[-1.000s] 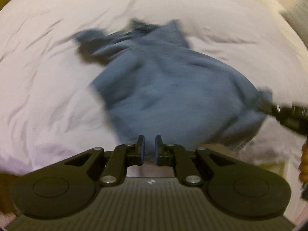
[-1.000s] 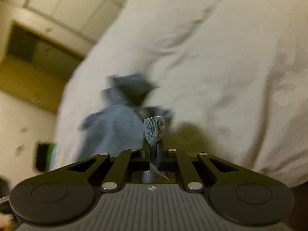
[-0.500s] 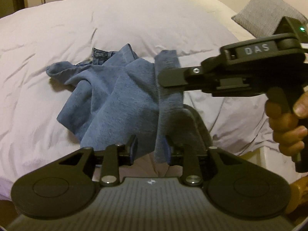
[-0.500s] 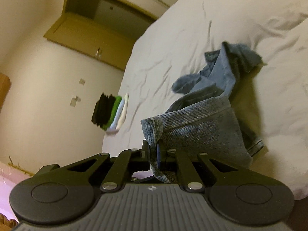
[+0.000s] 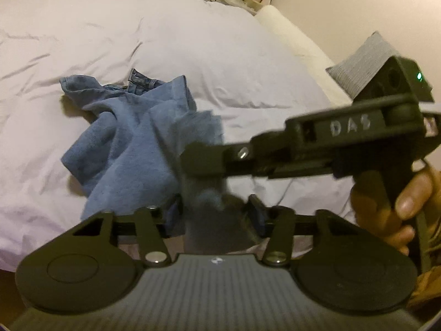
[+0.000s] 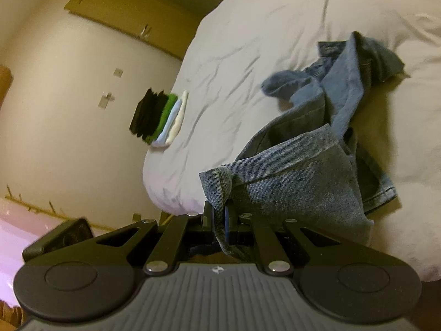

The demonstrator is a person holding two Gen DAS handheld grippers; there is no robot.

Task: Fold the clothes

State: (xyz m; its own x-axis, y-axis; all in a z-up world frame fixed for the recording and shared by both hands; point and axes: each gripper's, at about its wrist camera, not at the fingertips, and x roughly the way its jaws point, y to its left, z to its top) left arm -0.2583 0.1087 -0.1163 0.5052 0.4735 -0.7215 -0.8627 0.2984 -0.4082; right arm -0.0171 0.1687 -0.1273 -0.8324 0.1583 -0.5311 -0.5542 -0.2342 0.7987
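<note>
White bed (image 5: 248,63), jeans (image 6: 297,182) hem clenched in right claw (image 6: 220,220), beside released left claw (image 5: 213,212).

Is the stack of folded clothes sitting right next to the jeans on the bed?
No, the stack of folded clothes sits far off near the bed's edge, with bare sheet between it and the jeans.

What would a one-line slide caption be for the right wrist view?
Right gripper shut on the hem of blue jeans crumpled on a white duvet, folded clothes stack beyond.
</note>
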